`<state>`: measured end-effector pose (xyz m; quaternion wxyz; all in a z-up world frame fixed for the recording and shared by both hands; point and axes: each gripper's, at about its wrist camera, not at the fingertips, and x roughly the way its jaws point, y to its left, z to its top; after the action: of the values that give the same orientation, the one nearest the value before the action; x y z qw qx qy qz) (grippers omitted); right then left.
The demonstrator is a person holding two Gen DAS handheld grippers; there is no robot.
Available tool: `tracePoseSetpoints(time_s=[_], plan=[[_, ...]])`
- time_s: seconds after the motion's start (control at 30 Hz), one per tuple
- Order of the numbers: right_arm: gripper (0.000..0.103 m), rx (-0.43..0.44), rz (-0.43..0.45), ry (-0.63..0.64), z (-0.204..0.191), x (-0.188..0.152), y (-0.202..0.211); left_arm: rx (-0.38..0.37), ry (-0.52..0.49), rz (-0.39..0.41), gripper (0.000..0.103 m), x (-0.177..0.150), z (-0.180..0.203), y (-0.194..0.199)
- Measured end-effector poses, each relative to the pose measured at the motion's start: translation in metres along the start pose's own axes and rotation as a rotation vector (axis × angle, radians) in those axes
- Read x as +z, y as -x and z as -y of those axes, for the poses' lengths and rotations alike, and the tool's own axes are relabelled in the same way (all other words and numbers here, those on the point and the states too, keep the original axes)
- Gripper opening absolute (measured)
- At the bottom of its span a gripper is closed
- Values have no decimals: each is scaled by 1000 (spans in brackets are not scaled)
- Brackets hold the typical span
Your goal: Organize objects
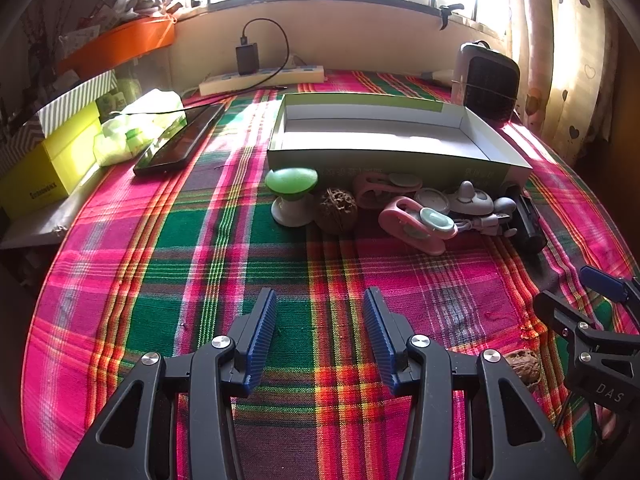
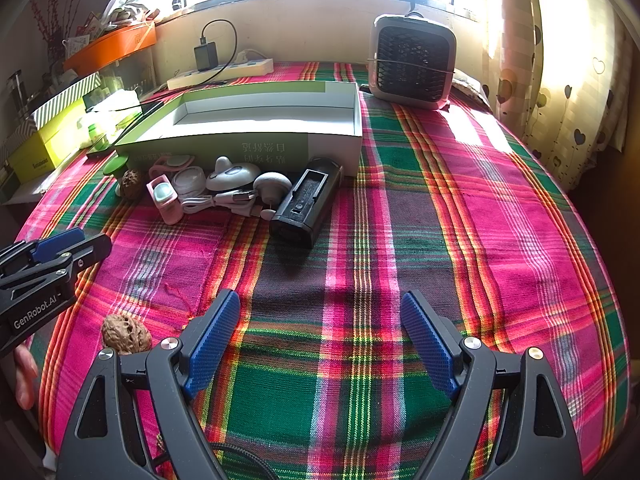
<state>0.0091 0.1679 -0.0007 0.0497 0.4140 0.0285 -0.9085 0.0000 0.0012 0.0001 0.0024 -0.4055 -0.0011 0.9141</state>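
An empty green-and-white box point(image 1: 392, 160) point(image 2: 248, 140) stands on the plaid cloth. In front of it lie a green-topped knob point(image 1: 291, 196), a walnut point(image 1: 335, 210) point(image 2: 132, 183), pink clips point(image 1: 416, 224) point(image 2: 165, 198), a white round case point(image 2: 191, 181), grey-white gadgets with a cable point(image 1: 472, 200) point(image 2: 236, 184) and a black device point(image 1: 528, 224) point(image 2: 306, 202). A second walnut point(image 1: 522, 366) point(image 2: 126, 332) lies near me. My left gripper point(image 1: 320, 332) is open and empty. My right gripper point(image 2: 320, 336) is open and empty.
A black phone point(image 1: 180, 140) and a tissue pack point(image 1: 140, 128) lie at the left beside yellow boxes point(image 1: 48, 160). A power strip point(image 1: 260, 78) and a small fan point(image 2: 412, 60) stand at the back. Curtains point(image 2: 560, 60) hang at the right.
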Motion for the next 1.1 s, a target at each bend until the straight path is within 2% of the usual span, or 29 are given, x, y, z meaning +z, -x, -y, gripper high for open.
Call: tracePoseSetpoints(time_s=[0.2, 0.57, 0.7, 0.83, 0.97, 1.1], plan=[[83, 3, 0, -1, 1, 0, 0, -15, -10, -1, 43, -2, -3, 0], [83, 48, 6, 45, 7, -7, 4, -127, -45, -21, 43, -10, -13, 13], [83, 61, 7, 52, 11, -10, 7, -175, -88, -2, 43, -15, -7, 23], [83, 80, 13, 45, 16, -13, 11, -257, -128, 21, 43, -15, 5, 36], [83, 91, 16, 31, 20, -15, 15, -377, -188, 30, 43, -18, 20, 47], [83, 96, 22, 21, 22, -17, 18, -436, -241, 24, 43, -20, 36, 51]])
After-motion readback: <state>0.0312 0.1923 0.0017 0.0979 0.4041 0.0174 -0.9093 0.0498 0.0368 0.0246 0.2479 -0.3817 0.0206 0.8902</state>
